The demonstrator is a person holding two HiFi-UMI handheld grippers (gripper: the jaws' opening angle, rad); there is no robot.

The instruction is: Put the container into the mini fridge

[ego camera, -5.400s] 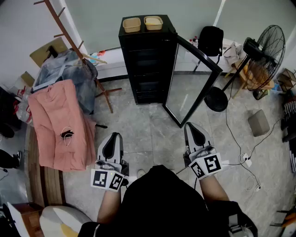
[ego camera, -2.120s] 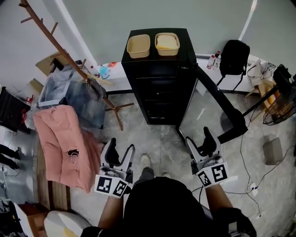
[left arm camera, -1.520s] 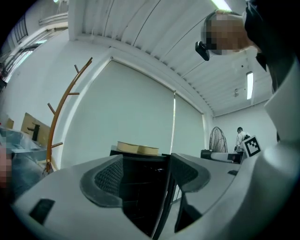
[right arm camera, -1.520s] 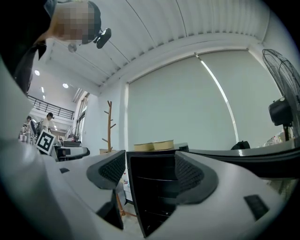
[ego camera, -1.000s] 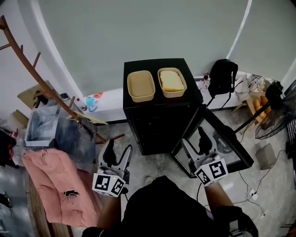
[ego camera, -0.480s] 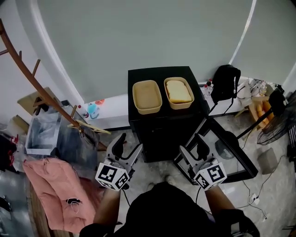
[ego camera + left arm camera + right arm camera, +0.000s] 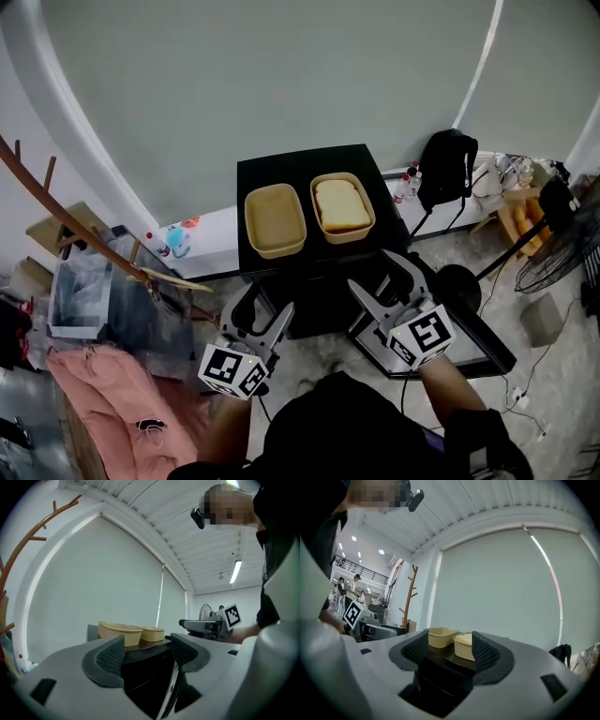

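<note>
Beige container [image 7: 342,207], yellowish filling, atop mini fridge [image 7: 281,167].

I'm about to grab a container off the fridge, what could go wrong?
The right container holds something yellow, uncovered; tilting may spill it. It sits close beside the left container on the mini fridge; gripping one could shove the other off. The open door juts out low on your right, easy to bump.
</note>
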